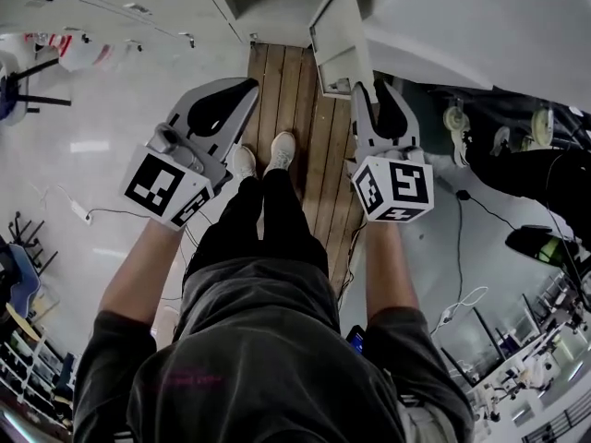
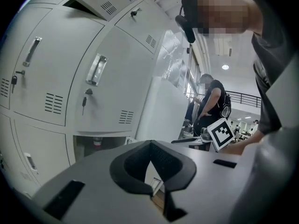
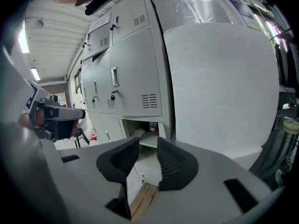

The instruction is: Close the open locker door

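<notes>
**Both grippers low before the bottom-row locker with its door swung out**

Container: the open compartment point(image 3: 149, 138) lies in the bottom row of the grey lockers point(image 3: 135, 73). It holds a small red-topped thing point(image 3: 152, 126) at the back, too small to identify. The closed doors above it carry handles and vent slots.

Task's thing: the locker door point(image 1: 337, 40) stands swung out from the cabinet front over the wooden plank floor point(image 1: 286, 90). It lies just ahead of the right gripper point(image 1: 377, 90), its near edge close beside that gripper's fingers. Whether they touch cannot be told. In the right gripper view, the right gripper point(image 3: 147, 143) has its fingers parted by a clear gap with nothing between them. The compartment shows through that gap.

The left gripper point(image 1: 247, 89) is off to the door's left, across the planks and apart from it. In its own view, the left gripper point(image 2: 149, 146) has its fingertips meeting and holds nothing.

Room: the planks run between the person's shoes point(image 1: 282, 150) and the lockers. A pale smooth floor point(image 1: 111, 137) spreads to the left, and a white side panel point(image 3: 219, 87) bounds the cabinet on the right.
</notes>
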The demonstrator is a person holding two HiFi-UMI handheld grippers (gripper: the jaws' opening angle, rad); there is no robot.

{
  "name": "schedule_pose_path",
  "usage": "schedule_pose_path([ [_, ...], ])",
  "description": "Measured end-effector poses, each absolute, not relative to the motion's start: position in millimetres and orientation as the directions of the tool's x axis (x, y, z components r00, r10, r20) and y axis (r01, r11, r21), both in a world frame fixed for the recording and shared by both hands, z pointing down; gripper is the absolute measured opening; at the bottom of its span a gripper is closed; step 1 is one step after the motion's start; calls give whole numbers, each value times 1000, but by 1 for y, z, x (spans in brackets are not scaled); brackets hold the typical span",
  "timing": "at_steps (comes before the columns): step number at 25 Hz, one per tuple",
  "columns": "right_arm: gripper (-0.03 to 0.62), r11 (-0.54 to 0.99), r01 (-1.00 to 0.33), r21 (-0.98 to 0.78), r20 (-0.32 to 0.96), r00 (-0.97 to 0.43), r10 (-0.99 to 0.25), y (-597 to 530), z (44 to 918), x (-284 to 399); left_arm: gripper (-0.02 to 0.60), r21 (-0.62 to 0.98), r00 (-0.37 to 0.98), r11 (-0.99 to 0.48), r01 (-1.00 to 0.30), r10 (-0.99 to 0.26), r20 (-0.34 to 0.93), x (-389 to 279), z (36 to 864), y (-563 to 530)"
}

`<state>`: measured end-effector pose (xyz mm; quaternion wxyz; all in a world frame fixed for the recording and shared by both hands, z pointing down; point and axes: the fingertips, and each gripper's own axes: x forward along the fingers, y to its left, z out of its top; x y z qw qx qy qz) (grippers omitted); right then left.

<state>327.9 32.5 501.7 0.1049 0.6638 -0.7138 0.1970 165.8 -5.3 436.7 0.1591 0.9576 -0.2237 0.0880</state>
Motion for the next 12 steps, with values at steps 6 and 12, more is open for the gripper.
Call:
schedule_pose_path([
  [6, 127, 28, -990, -137, 454, -88, -887, 43, 529, 347, 15, 286, 891, -850, -441, -376, 255, 188, 457, -5],
  [12, 133, 24, -989, -143, 485, -91, -870, 50, 554, 352, 15, 297, 895, -853, -429, -357, 268, 198, 476, -2],
])
